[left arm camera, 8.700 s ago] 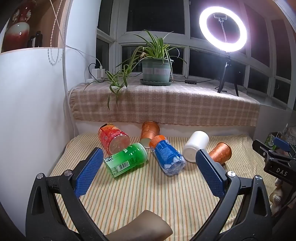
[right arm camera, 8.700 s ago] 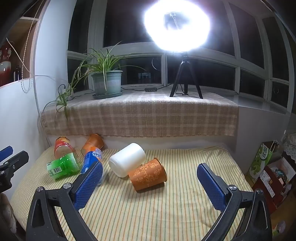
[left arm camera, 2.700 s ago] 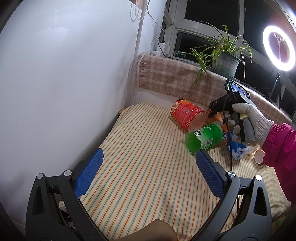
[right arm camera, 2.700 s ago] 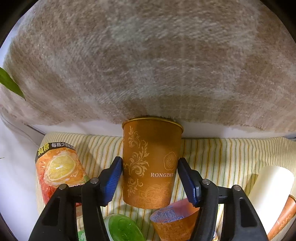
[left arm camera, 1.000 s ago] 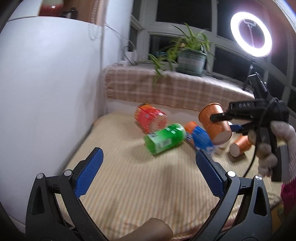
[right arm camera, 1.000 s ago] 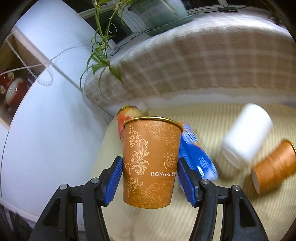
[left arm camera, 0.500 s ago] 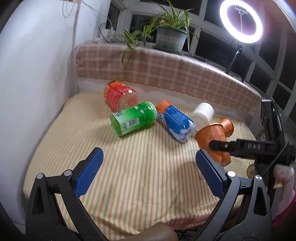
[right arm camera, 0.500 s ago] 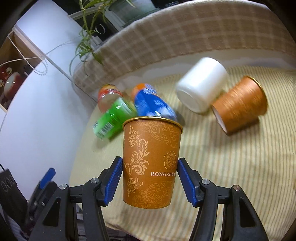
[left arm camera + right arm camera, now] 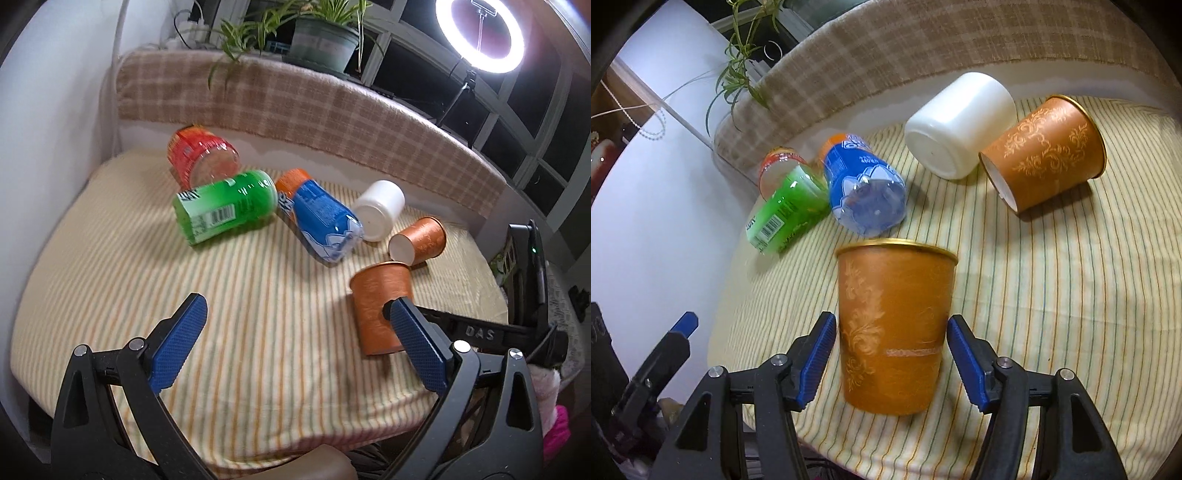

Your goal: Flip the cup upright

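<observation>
An orange paper cup with gold pattern [image 9: 895, 328] stands upright on the striped cloth [image 9: 1071, 295], mouth up. My right gripper [image 9: 892, 354] is around it with its jaws spread; small gaps show between the blue pads and the cup wall. The same cup shows in the left wrist view [image 9: 380, 306], near the front right edge. My left gripper [image 9: 295, 347] is open and empty above the front of the cloth. A second orange cup [image 9: 1045, 151] lies on its side at the back right; it also shows in the left wrist view [image 9: 419, 242].
A white cup [image 9: 960, 123] lies on its side beside the second orange cup. A blue bottle [image 9: 864, 184], a green bottle [image 9: 786, 214] and a red-orange bottle [image 9: 201, 157] lie at the back left. A plaid-covered ledge [image 9: 295, 107] with a plant [image 9: 321, 40] runs behind. A wall stands at the left.
My right gripper carried the orange cup down to the cloth near the front right and its jaws have opened off it. The left gripper's view swung right.
</observation>
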Available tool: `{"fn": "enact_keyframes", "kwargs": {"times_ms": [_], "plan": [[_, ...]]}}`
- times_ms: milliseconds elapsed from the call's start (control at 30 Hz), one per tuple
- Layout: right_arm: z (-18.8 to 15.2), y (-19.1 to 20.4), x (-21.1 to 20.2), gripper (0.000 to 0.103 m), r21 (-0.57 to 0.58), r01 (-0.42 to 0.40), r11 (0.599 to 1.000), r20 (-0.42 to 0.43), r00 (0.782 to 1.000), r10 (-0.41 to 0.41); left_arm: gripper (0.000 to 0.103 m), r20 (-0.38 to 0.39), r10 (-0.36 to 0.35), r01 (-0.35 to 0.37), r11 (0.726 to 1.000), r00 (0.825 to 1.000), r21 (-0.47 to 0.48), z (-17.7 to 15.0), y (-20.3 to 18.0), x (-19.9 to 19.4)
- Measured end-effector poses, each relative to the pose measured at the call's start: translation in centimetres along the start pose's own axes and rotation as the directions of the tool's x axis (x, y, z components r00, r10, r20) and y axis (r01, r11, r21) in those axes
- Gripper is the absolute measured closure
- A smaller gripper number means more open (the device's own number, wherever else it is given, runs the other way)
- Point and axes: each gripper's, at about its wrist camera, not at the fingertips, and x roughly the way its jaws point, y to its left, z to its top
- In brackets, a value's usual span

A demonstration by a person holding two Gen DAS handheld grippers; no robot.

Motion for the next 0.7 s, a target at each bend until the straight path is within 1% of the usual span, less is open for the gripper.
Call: {"fn": "enact_keyframes", "kwargs": {"times_ms": [33, 67, 200, 300, 333, 400, 433, 467, 500, 700], "plan": [[-0.1, 0.0, -0.3, 0.025, -0.005, 0.002, 1.0, 0.011, 1.0, -0.002, 0.007, -0.014, -0.01, 0.01, 1.0, 1.0, -0.006, 0.1, 0.0, 0.3], [-0.2, -0.1, -0.7, 0.021, -0.011, 0.005, 1.0, 0.024, 1.0, -0.005, 0.008, -0.024, -0.021, 0.021, 1.0, 0.999, -0.011, 0.1, 0.0, 0.5], [-0.9, -0.6, -2.8, 0.021, -0.032, 0.041, 0.999, 0.081, 0.996, -0.039, 0.008, -0.074, -0.077, 0.075, 0.997, 0.994, -0.028, 0.4, -0.5, 1.9], [-1.7, -1.4, -4.5, 0.02, -0.037, 0.085, 0.996, 0.124, 0.989, -0.08, 0.008, -0.12, -0.145, 0.139, 0.989, 0.982, -0.054, 0.8, -0.9, 3.0], [-2.0, -1.6, -4.9, 0.02, -0.037, 0.098, 0.995, 0.134, 0.987, -0.092, 0.008, -0.143, -0.18, 0.171, 0.983, 0.973, -0.074, 1.0, -1.0, 3.6], [-2.6, -2.4, -5.8, 0.02, -0.031, 0.128, 0.991, 0.156, 0.98, -0.122, 0.009, -0.172, -0.219, 0.205, 0.974, 0.961, -0.094, 1.3, -1.3, 4.5], [-2.9, -2.8, -6.2, 0.02, -0.024, 0.145, 0.989, 0.166, 0.976, -0.139, 0.011, -0.185, -0.234, 0.219, 0.971, 0.954, -0.1, 1.4, -1.5, 5.1], [-3.1, -3.1, -6.5, 0.02, -0.02, 0.155, 0.988, 0.172, 0.974, -0.15, 0.016, -0.202, -0.247, 0.229, 0.968, 0.948, -0.106, 1.5, -1.7, 5.7], [-3.4, -3.5, -6.8, 0.02, -0.014, 0.165, 0.986, 0.177, 0.971, -0.16, 0.017, -0.217, -0.257, 0.237, 0.965, 0.942, -0.113, 1.6, -1.8, 6.2], [-4.2, -5.5, -8.3, 0.02, 0.039, 0.192, 0.981, 0.192, 0.962, -0.196, 0.018, -0.307, -0.363, 0.307, 0.927, 0.88, -0.216, 1.8, -2.2, 9.8]]}}
